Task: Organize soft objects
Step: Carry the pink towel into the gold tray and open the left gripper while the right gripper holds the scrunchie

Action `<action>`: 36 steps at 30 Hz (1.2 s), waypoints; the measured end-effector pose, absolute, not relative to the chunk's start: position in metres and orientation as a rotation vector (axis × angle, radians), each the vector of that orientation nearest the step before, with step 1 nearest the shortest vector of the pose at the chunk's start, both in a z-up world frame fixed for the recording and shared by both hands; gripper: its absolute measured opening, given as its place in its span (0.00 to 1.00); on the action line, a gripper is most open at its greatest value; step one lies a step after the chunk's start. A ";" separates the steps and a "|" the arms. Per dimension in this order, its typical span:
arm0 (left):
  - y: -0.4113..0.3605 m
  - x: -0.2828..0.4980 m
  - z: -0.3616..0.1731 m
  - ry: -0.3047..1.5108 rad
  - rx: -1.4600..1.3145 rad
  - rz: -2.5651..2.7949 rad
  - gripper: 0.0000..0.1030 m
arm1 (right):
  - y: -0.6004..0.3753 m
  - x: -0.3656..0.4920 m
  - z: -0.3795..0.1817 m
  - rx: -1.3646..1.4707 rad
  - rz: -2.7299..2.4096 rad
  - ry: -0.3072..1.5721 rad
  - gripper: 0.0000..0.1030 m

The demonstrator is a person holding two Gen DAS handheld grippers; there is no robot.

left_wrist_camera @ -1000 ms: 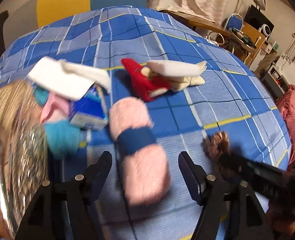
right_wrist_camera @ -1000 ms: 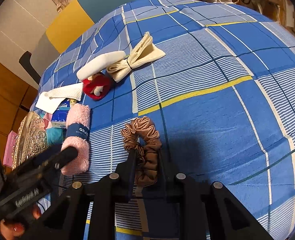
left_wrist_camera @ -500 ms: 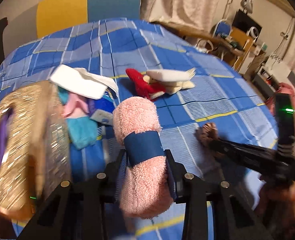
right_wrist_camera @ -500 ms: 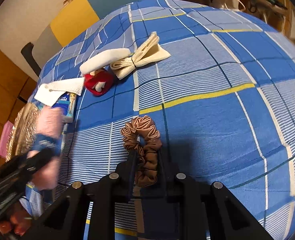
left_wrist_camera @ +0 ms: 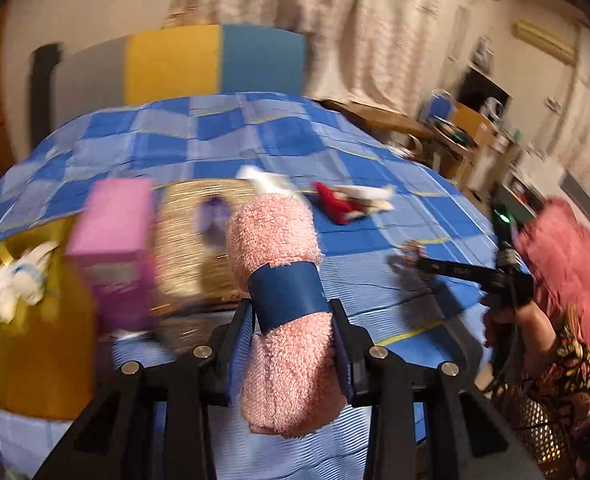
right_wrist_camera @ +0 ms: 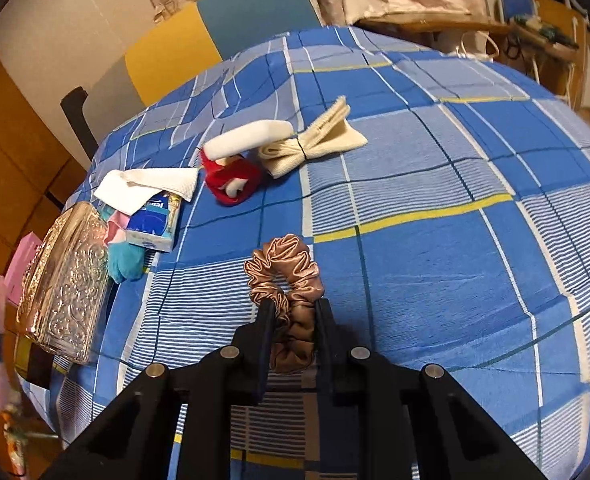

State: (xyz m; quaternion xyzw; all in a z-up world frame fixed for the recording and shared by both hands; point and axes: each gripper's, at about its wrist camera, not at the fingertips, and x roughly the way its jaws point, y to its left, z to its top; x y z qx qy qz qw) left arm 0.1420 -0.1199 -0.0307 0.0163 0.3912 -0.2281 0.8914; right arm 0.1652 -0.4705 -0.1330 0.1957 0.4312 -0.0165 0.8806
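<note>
- Blur smears most of the left wrist view: the pink box (left_wrist_camera: 113,248), the yellow container (left_wrist_camera: 27,352) with something white in it, and the glittering gold embossed case (left_wrist_camera: 191,236) are soft shapes with no readable detail.
- Left gripper (left_wrist_camera: 291,344) pinches the fluffy pink rolled towel with a dark blue paper band (left_wrist_camera: 283,300); both ends stick out past the fingers, and in the right wrist view it is cut off at the frame edge.
- Right gripper (right_wrist_camera: 293,328) is pressed onto the lower loop of the brown satin scrunchie (right_wrist_camera: 285,280), which lies on the blue checked bedspread (right_wrist_camera: 435,260); the pinched part is hidden between the fingers.
- Compared with half a second ago, the towel is raised off the bedspread and swung leftward over the case, toward the boxes; the scrunchie has not shifted.
</note>
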 end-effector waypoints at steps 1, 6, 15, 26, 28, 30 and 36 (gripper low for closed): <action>-0.104 0.143 -0.030 0.808 0.020 -0.444 0.35 | -0.468 0.164 -0.132 0.398 -0.036 0.892 0.20; -0.032 0.156 -0.041 0.836 -0.024 -0.280 0.35 | -0.447 0.152 -0.127 0.359 -0.037 0.874 0.20; 0.075 0.199 -0.083 0.929 -0.064 -0.084 0.35 | -0.425 0.127 -0.114 0.443 -0.036 0.844 0.20; 0.161 0.234 -0.121 1.047 -0.002 0.013 0.39 | -0.372 0.106 -0.071 0.467 0.008 0.761 0.20; 0.169 0.233 -0.123 1.038 0.029 0.048 0.44 | -0.358 0.107 -0.063 0.454 0.026 0.748 0.20; 0.176 0.230 -0.121 1.003 0.050 0.077 0.48 | -0.345 0.107 -0.055 0.452 0.047 0.737 0.20; 0.191 0.194 -0.099 0.847 -0.092 0.100 0.49 | -0.297 0.109 -0.029 0.395 0.123 0.700 0.20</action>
